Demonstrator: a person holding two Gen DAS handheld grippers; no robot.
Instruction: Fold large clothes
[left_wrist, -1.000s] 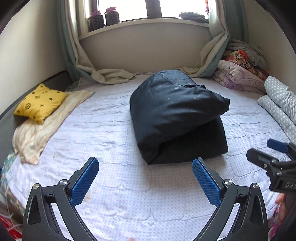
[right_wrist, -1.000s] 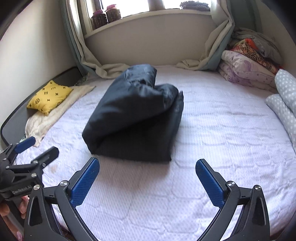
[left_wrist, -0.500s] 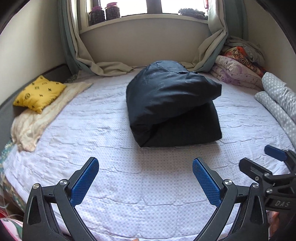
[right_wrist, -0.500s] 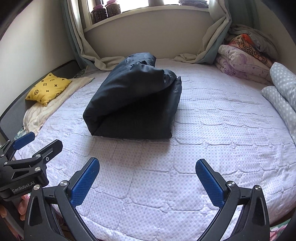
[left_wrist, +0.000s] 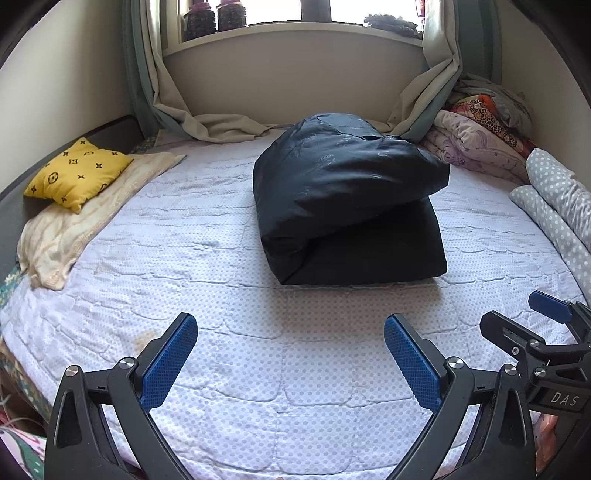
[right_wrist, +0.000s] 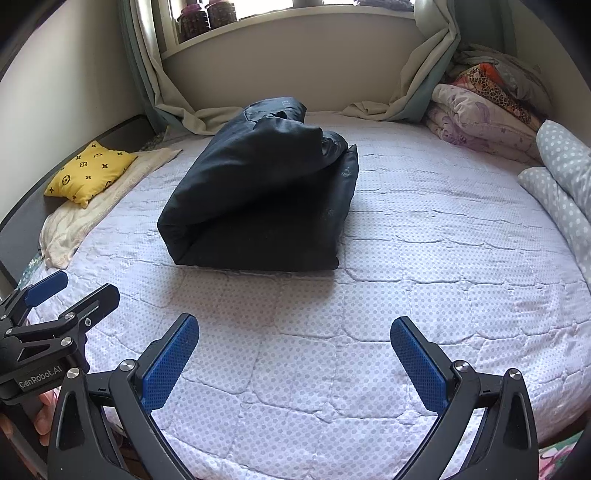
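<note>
The folded dark garment (left_wrist: 347, 199) lies mid-bed (left_wrist: 258, 369), well ahead of both grippers. The left gripper (left_wrist: 290, 356) hangs over the near edge, jaws spread wide and empty; the garment sits ahead, slightly right. The right gripper (right_wrist: 293, 356) is equally wide and empty, garment ahead-left.

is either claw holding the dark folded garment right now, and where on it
Nothing is held. The left claw and the right claw are both open over the bed cover, apart from the dark folded garment, which lies on the bed.
</note>
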